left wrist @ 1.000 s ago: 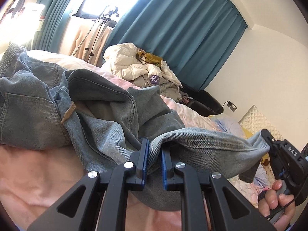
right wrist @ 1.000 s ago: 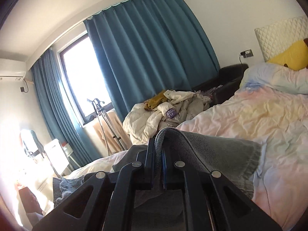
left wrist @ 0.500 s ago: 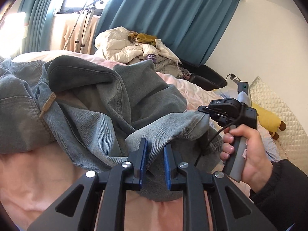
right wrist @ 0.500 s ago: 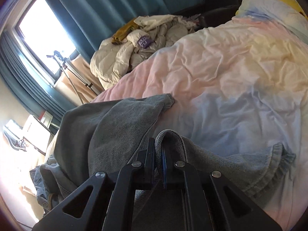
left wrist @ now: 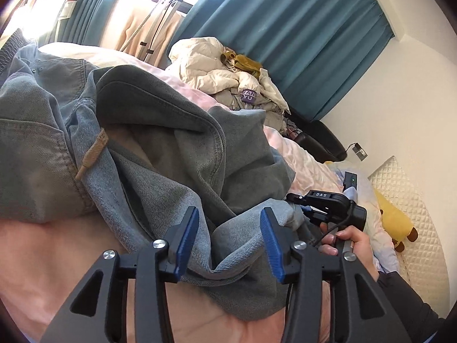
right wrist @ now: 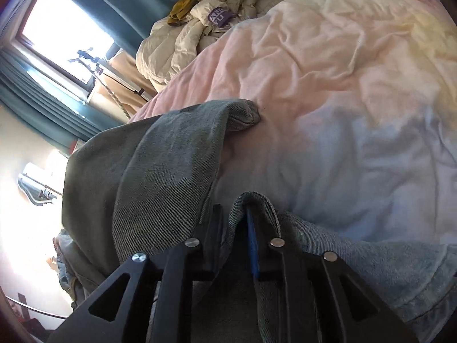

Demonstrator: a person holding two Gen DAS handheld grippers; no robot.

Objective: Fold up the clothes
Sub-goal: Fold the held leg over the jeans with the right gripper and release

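**Jeans bunched on the bed, fold barely begun**

The bed [right wrist: 328,91], under a pink-and-pale-blue cover, fills the right and centre of the right wrist view and runs along the bottom of the left one. At the top of both frames a heap of other laundry [left wrist: 228,68] lies against the teal curtains [left wrist: 300,28], untouched.

The jeans [left wrist: 148,148] sprawl across the left and centre of the left wrist view, rumpled, with one leg doubled over itself and the waistband and a belt loop at mid-left. Judging from this, one rough fold-over has been made; flattening, squaring and the final folds remain, as does the heap.

The left gripper [left wrist: 230,238], bottom centre, stands with its blue pads well apart, denim lying loose between them, not clamped. The right gripper [right wrist: 237,228], bottom centre of its own view, is pinched onto a hemmed edge of the jeans.
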